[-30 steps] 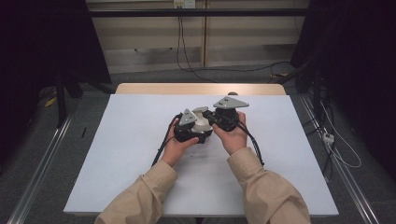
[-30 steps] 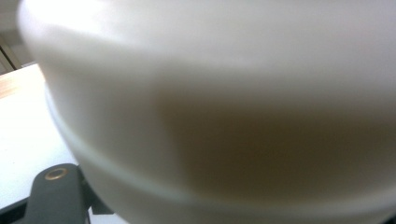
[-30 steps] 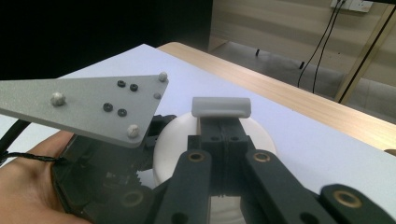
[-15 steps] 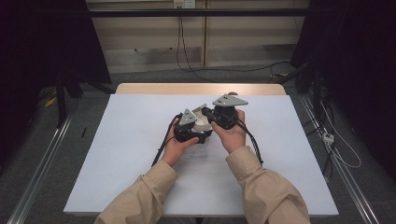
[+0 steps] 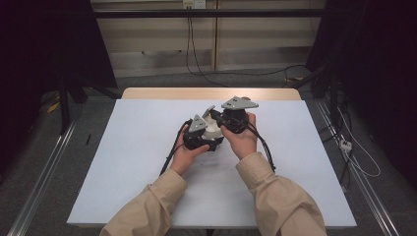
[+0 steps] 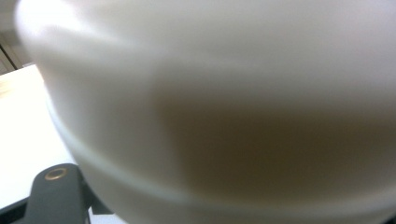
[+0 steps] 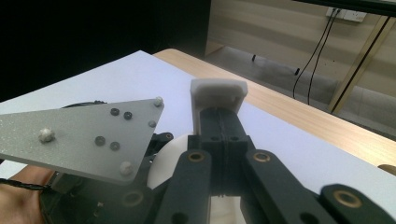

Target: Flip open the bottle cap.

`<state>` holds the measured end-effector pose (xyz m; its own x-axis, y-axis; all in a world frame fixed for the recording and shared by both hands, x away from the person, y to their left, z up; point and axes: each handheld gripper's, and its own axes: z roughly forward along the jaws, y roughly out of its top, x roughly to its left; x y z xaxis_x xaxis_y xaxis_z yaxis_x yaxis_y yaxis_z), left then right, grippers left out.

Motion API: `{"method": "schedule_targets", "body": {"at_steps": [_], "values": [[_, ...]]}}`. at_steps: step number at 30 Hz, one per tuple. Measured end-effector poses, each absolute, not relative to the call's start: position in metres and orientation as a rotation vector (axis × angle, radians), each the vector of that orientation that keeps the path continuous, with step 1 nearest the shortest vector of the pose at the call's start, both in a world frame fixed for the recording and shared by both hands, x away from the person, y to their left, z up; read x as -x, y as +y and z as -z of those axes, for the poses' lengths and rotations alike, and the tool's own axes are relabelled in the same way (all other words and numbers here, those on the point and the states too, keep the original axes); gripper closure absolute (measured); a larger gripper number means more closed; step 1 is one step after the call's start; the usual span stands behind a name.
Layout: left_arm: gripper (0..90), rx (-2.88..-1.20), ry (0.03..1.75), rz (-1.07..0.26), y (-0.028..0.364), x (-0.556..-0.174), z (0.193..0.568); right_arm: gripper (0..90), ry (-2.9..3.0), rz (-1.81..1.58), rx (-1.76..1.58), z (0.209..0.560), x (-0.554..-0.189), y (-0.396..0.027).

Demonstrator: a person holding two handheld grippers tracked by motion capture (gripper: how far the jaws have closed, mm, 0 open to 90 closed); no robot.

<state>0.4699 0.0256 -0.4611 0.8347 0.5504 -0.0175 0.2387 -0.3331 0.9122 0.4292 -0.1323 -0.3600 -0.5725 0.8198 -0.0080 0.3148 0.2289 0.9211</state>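
**Two grippers meet over a bowl at the middle of the table**

Nearest, two beige sleeves (image 5: 275, 196) come in from the bottom edge, and the hands bring both grippers together above the middle of the table (image 5: 147, 162).

The left gripper (image 5: 209, 133) has its jaws narrow. They seem to pinch the wall of a white bowl (image 5: 212, 129), which lies so close to its camera that it is a pale blur there (image 6: 233, 116). I judge that this grip keeps the bowl firm and lifted a little, so that the other tool can work on it.

The right gripper (image 5: 210, 110) sits just beside it, touching or almost touching. Its jaws are pressed together with nothing between them, and the white pads (image 7: 218, 95) point past the bowl toward the far edge. The closed tip probably serves to push or steady, not to grasp.

The grey plate (image 7: 84, 135) of the left gripper stands close at the side of the right jaws and could block a turn that way. The trailing cables (image 5: 169, 152) lie on the white sheet near the wrists.

Farther off are a wooden strip (image 5: 211, 93), then loose wires (image 5: 236, 73) on the floor and a socket (image 5: 193, 4) on the wall, all well apart from the work.
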Motion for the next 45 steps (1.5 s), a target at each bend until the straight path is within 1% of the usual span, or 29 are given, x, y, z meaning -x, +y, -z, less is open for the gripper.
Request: {"method": "schedule_targets", "body": {"at_steps": [45], "values": [[18.7,-1.925,0.586,-0.361,0.025,-0.47,0.461,90.0,2.028,-1.282,-0.996,0.362,-0.448,-0.121]]}}
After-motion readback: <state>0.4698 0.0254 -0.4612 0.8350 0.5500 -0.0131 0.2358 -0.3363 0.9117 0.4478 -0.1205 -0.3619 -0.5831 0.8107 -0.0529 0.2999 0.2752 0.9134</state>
